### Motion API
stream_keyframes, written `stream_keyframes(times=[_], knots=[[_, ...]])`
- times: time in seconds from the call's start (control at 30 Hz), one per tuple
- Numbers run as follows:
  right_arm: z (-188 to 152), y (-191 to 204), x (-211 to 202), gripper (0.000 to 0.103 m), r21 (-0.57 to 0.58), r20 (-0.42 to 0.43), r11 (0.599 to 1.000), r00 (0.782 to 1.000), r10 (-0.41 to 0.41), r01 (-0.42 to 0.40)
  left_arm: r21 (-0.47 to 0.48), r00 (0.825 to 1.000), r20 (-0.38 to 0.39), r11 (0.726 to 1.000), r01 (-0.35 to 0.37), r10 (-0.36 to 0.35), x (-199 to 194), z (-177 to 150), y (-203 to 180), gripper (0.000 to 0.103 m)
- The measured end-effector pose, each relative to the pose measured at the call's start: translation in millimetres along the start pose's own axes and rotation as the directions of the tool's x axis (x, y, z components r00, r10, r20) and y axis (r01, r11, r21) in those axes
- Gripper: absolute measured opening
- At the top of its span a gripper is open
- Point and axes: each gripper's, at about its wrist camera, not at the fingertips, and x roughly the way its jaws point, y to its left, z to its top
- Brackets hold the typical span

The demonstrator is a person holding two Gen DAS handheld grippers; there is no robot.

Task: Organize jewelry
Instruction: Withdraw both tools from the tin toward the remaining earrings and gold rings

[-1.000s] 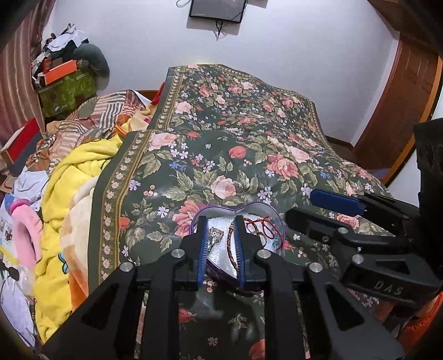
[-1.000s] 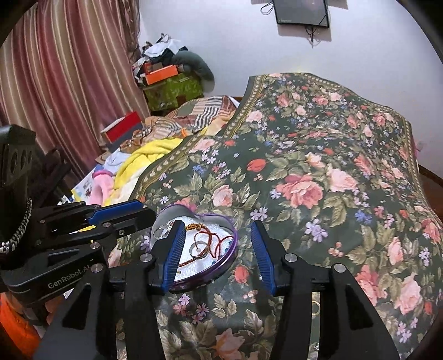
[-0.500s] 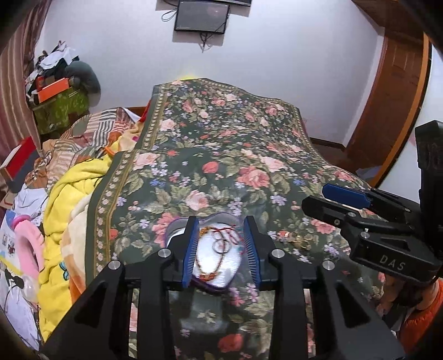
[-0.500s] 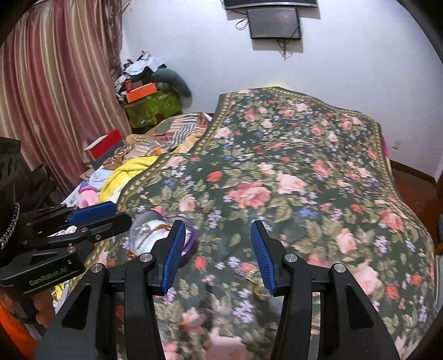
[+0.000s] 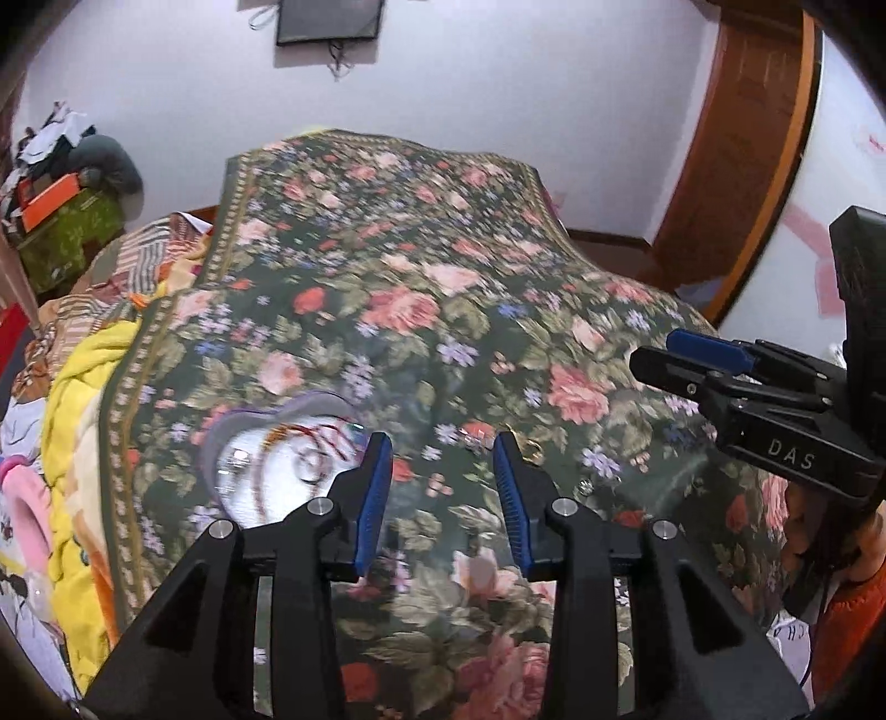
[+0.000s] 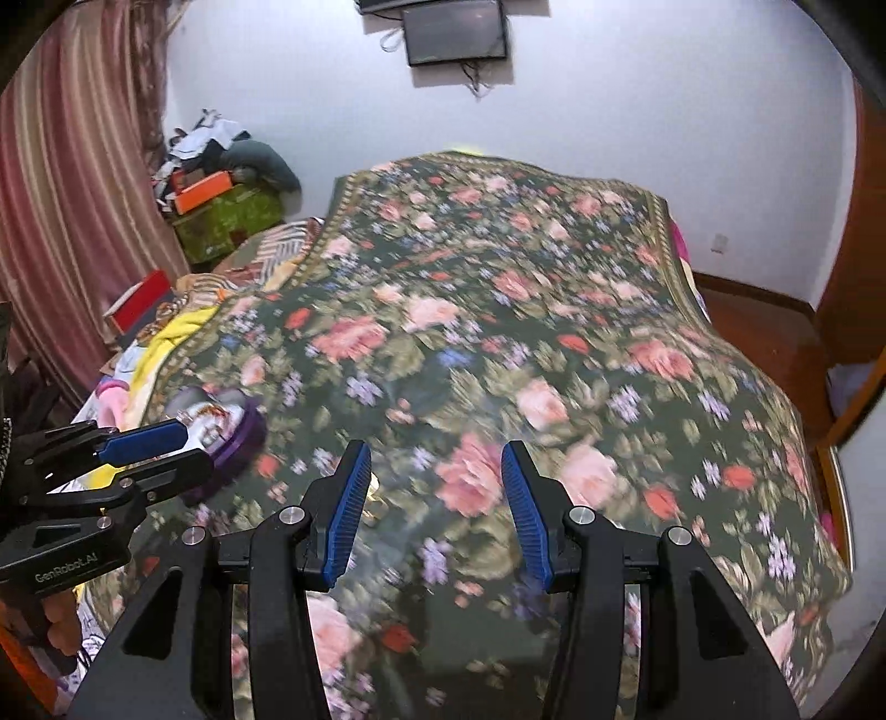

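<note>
A dark green floral bedspread (image 5: 421, 288) fills most of both views, spread over a bed that runs from the lower edge up toward a white wall (image 5: 498, 72), where a dark flat screen (image 6: 455, 32) hangs at the top centre of the right wrist view. A striped pink curtain (image 6: 66, 210) covers the left edge of that view, with a heap of boxes and clothes (image 6: 221, 183) beside it, and a brown wooden door frame (image 5: 742, 149) stands at the upper right of the left wrist view. A yellow blanket (image 5: 77, 399) lies bunched along the bedspread's left border. The left gripper (image 5: 443, 487) fills the lower centre of its own view; its 2 blue-padded jaws are opening, with only bedspread between them and nothing held. The right gripper (image 6: 433, 509) sits in the lower centre of its view with its jaws partly apart, also over bare bedspread and holding nothing. The heart-shaped purple jewelry box (image 5: 277, 459) rests on the bedspread at centre left of the left wrist view, just left of the left gripper's left jaw, with a red cord and other blurred pieces lying inside. Small gold jewelry (image 5: 532, 446) lies on the cloth just right of the right jaw's tip, too blurred to name more exactly.
</note>
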Motion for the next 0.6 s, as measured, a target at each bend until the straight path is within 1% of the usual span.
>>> stream_keyframes(times=[0.2, 0.4, 0.47, 0.5, 0.57, 0.6], knots=[[-12.0, -14.7, 6.8, 0.045, 0.025, -0.039, 1.0, 0.999, -0.014, 0.015, 0.022, 0.998, -0.056, 0.999, 0.031, -0.029, 22.5, -6.2, -14.0, 0.037], [-13.9, -21.5, 14.0, 0.045, 0.034, -0.058, 0.999, 0.998, -0.011, 0.013, 0.051, 0.994, -0.098, 0.997, 0.062, -0.057, 47.7, -9.6, -20.5, 0.037], [-14.9, -23.6, 16.0, 0.045, 0.038, -0.063, 0.999, 0.998, -0.008, 0.011, 0.055, 0.992, -0.115, 0.997, 0.059, -0.052, 58.7, -8.8, -20.1, 0.037], [-15.4, -24.8, 17.4, 0.045, 0.042, -0.067, 0.999, 0.998, -0.005, 0.008, 0.053, 0.992, -0.119, 0.997, 0.054, -0.048, 62.8, -8.4, -19.4, 0.036], [-16.8, -27.1, 19.7, 0.045, 0.048, -0.075, 0.999, 0.997, 0.001, 0.003, 0.049, 0.991, -0.127, 0.997, 0.058, -0.052, 71.0, -7.8, -18.0, 0.03], [-17.6, -27.9, 21.3, 0.045, 0.05, -0.08, 0.999, 0.997, 0.003, 0.001, 0.047, 0.99, -0.135, 0.997, 0.058, -0.051, 76.0, -7.3, -17.4, 0.029]])
